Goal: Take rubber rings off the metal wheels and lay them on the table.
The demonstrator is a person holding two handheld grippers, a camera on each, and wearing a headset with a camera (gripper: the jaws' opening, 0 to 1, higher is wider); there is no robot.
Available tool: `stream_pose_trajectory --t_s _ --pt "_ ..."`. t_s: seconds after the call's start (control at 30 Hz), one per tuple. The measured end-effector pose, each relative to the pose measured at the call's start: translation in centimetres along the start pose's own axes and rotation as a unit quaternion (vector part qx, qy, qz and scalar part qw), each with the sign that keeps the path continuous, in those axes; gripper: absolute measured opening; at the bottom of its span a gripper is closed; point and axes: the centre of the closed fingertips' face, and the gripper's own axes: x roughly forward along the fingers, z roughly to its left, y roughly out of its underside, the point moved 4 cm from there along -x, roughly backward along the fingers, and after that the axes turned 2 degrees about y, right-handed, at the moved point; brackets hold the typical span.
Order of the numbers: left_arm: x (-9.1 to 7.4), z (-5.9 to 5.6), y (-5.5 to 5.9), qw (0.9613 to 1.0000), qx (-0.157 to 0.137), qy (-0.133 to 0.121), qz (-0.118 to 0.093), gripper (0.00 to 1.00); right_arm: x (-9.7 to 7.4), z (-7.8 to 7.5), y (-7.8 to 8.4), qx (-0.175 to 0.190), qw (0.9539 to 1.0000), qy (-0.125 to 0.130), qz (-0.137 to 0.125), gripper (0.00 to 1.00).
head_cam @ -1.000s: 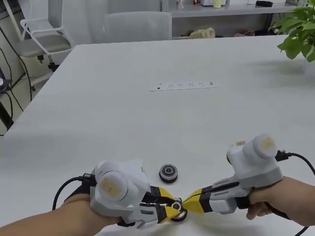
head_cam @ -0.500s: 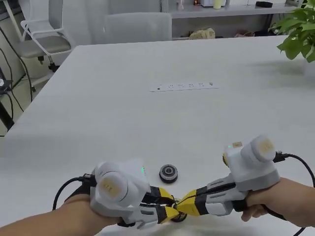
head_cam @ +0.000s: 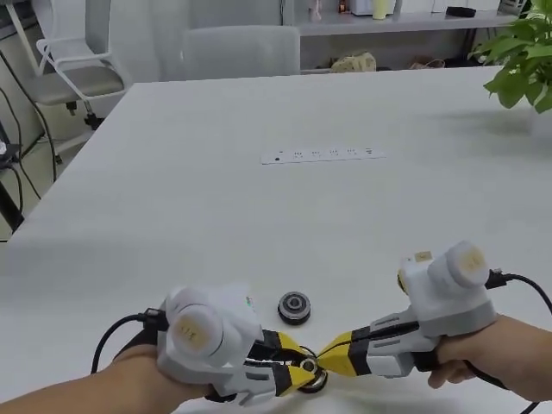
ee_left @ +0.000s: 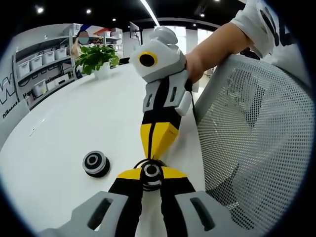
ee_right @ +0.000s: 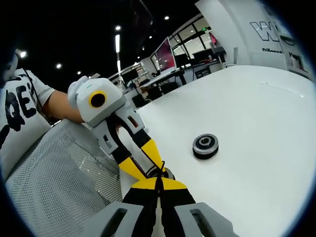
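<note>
My left gripper (head_cam: 297,368) (ee_left: 151,174) is shut on a small metal wheel (head_cam: 311,377) (ee_left: 151,172) just above the white table (head_cam: 259,216), near its front edge. My right gripper (head_cam: 324,360) (ee_right: 158,180) meets it tip to tip from the right. Its yellow jaws are shut on the thin black rubber ring (ee_left: 146,162) (ee_right: 161,167), which is pulled into a loop off the wheel's rim. A second wheel (head_cam: 295,306) (ee_left: 95,163) (ee_right: 205,146), with its black ring on, lies flat on the table just beyond both grippers.
A flush power strip (head_cam: 323,153) sits mid-table. A green plant (head_cam: 522,60) stands at the far right and chairs (head_cam: 241,47) at the far edge. A mesh chair back (ee_left: 252,138) is close behind the grippers, and a cable (head_cam: 112,332) trails from the left one.
The right gripper pushed in towards the left gripper's jaws, then drew back slightly to the right. The left gripper and the loose wheel have stayed put.
</note>
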Motion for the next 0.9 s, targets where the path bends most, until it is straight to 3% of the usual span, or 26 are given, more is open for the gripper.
stream_pose_trajectory --t_s 0.27,0.67,0.9 --pt "-0.2 0.0 -0.2 0.9997 0.021 0.005 0.008 0.08 0.0 0.1 0.0 0.0 1.0 0.0 0.0 0.0" --pt "-1.3 0.1 -0.9 0.9999 0.004 0.014 -0.005 0.11 -0.2 0.1 -0.2 0.006 1.0 -0.002 -0.007 0.0" --pt "-2.1 -0.4 -1.2 0.9998 0.004 0.017 -0.013 0.18 -0.3 0.2 -0.3 0.006 0.9999 -0.004 -0.01 0.0"
